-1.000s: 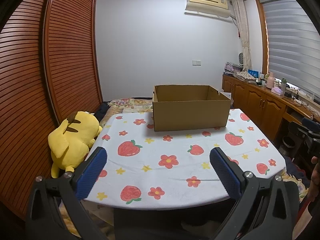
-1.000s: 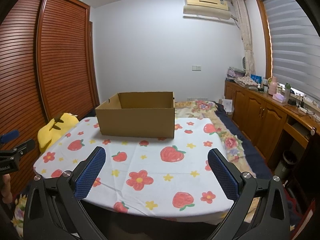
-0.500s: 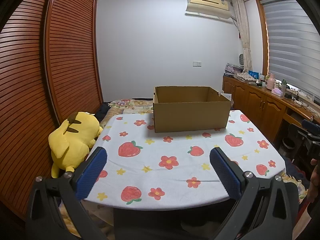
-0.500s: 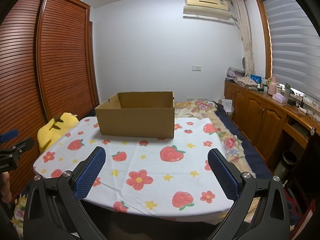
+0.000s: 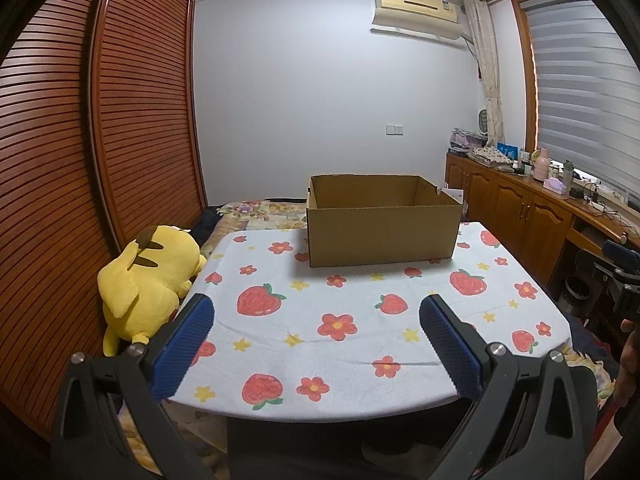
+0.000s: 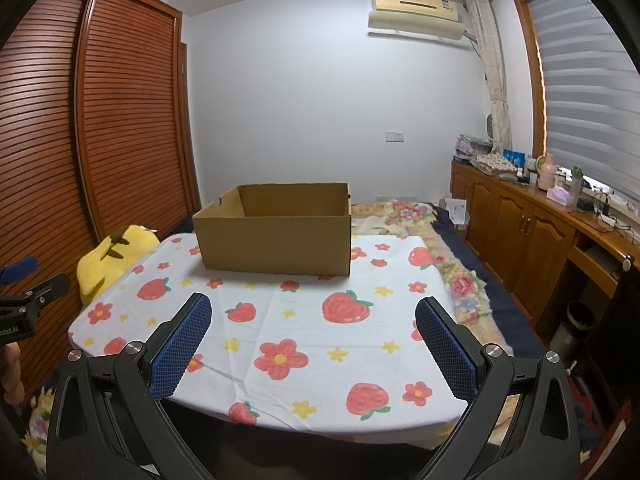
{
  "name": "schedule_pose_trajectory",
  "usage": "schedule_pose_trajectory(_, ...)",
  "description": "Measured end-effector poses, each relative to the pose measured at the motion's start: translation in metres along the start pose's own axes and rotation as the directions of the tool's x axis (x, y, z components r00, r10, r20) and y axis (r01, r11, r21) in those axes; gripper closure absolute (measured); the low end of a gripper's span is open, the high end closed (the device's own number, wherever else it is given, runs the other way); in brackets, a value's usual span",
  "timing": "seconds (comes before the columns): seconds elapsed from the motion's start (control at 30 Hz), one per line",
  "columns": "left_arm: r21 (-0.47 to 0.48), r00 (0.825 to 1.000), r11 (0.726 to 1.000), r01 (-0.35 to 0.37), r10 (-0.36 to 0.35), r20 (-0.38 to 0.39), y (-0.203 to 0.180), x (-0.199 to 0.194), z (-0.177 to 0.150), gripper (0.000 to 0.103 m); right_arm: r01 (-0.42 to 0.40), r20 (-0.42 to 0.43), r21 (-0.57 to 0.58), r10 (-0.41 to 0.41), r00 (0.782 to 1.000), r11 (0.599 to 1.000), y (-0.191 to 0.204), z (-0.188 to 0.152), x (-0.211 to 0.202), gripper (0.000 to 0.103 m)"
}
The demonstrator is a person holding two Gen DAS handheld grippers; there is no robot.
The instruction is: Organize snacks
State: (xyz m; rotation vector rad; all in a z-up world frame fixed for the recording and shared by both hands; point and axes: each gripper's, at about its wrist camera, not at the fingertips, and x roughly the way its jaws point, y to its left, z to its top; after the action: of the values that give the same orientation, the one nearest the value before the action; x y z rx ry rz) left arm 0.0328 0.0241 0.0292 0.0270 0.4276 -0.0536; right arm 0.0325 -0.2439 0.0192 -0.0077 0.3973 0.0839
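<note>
Left gripper [image 5: 316, 316] wide, empty; right gripper [image 6: 314, 314] wide, empty. Cardboard box [image 5: 382, 226] open-topped at far end of table [image 6: 304, 332]. I see no snacks near box. I'd locate snacks first, keep box unmoved.

Brown cardboard box [image 5: 382, 236], open-topped (upright), on table's far side

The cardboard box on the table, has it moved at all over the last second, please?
No. The cardboard box sits on the same flower prints of the tablecloth.
</note>
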Motion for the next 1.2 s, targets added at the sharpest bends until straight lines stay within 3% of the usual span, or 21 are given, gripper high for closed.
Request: schedule_pose_trajectory(1.2, 0.0, 1.0, 1.0, -0.003, 0.003, 0.002, -0.0002, -0.0009, -0.0023, 0.0, -0.003, 0.0, -0.004, 0.003, 1.0, 1.0, 0.0012, 0.0008, -0.0009, 0.0)
